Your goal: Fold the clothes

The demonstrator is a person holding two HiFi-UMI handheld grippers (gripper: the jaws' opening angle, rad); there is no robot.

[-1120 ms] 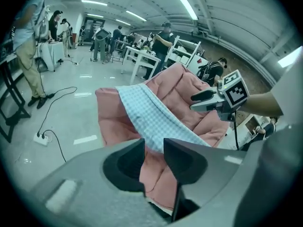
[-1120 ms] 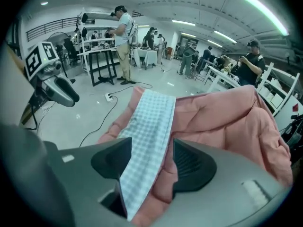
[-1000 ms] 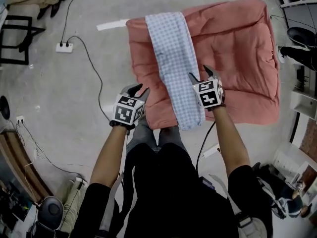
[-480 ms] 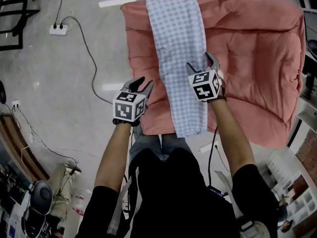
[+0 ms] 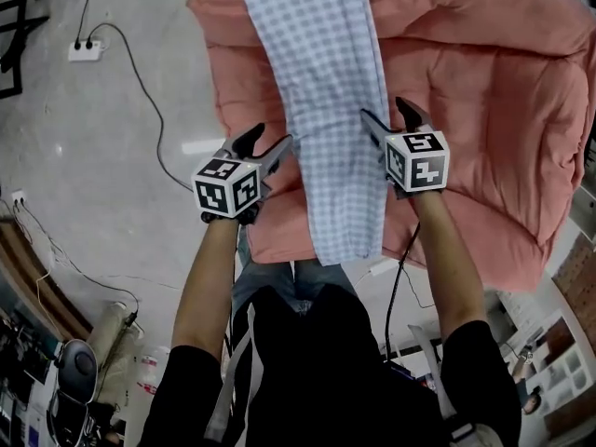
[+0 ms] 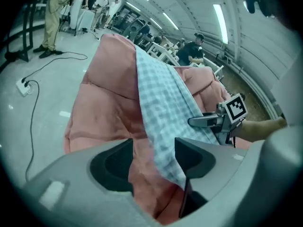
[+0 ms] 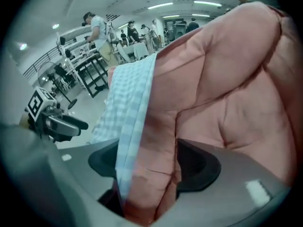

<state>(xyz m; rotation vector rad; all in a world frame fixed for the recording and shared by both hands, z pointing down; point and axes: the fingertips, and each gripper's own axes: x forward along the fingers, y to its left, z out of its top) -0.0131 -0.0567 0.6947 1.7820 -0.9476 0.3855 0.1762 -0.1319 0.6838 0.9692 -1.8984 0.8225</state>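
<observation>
two claws open, nothing gripped.

- checked cloth (image 5: pixel 321 82) lies along the quilt (image 5: pixel 484 91) as one long narrow band. its near end hangs over the quilt's near edge; the far end runs out of the head view.
- left claw (image 5: pixel 270 138) is over the quilt's near-left part, tips beside the band's edge. its jaws have just been opening. its own view shows quilt and the band's edge past the gap, with no pad on fabric.
- right claw (image 5: pixel 384 108) is over the quilt nearer its middle, on the band's other edge. its jaws are wide but have just been closing a bit. the band edge and a ridge of quilt stand in the gap; i read it as not pinched yet.

step, my read: the lengthwise fold is done and this is the set-up for the cross fold.

next move needs each claw to close on one near corner of the band, taking cloth only. then lift both corners level and lay them toward the quilt's far edge, edges matched.

materials:
- cloth is a thin woven blue-white small check. it's limp and flat, and will likely sag between the claws.
- quilt is salmon pink, puffy, stitched in channels and creased. it looks soft enough to bulge into a closing claw.
- on the right side especially, there's a risk of grabbing quilt along with cloth.
</observation>
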